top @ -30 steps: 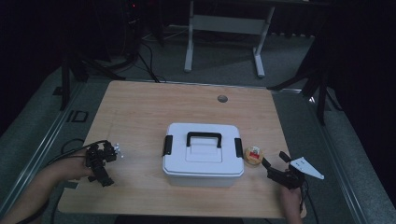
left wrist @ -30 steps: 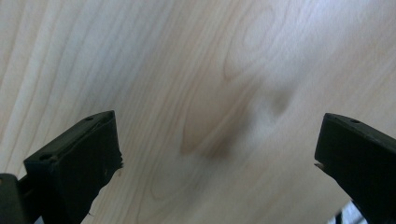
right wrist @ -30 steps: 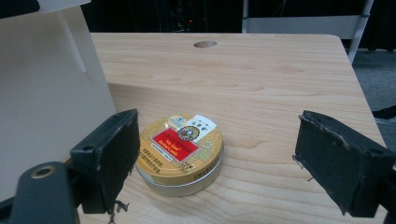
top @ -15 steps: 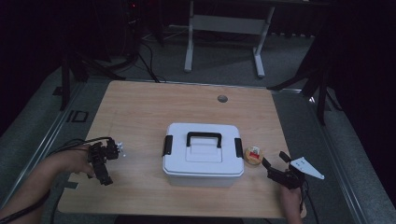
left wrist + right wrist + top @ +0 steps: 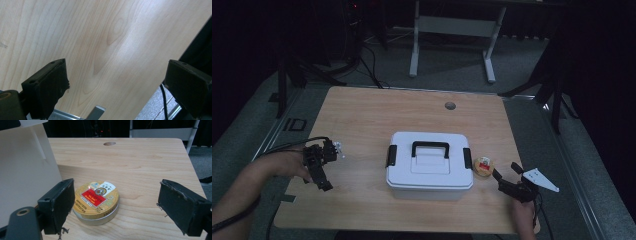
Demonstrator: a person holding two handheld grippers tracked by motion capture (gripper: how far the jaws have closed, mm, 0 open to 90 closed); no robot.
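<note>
A white lidded box (image 5: 429,167) with a black handle and black side latches stands mid-table. Just right of it lies a round gold tin (image 5: 484,165) with a red label. My right gripper (image 5: 505,172) sits at the near right corner, open and pointing at the tin. In the right gripper view the tin (image 5: 96,200) lies flat just ahead of my right gripper (image 5: 116,190), closer to its left jaw, beside the box wall (image 5: 25,170). My left gripper (image 5: 321,172) rests near the table's left edge, a hand on it. In its own view my left gripper (image 5: 116,67) is open over bare wood.
The wooden table (image 5: 377,115) has a round cable hole (image 5: 450,105) at the back. A metal desk frame (image 5: 452,27) stands on the floor beyond. Cables trail off the left edge (image 5: 282,147). The table's edge and floor (image 5: 160,105) lie close to my left gripper.
The left forearm and gripper have shifted slightly near the left edge. The right gripper, the tin and the box stay where they were.
</note>
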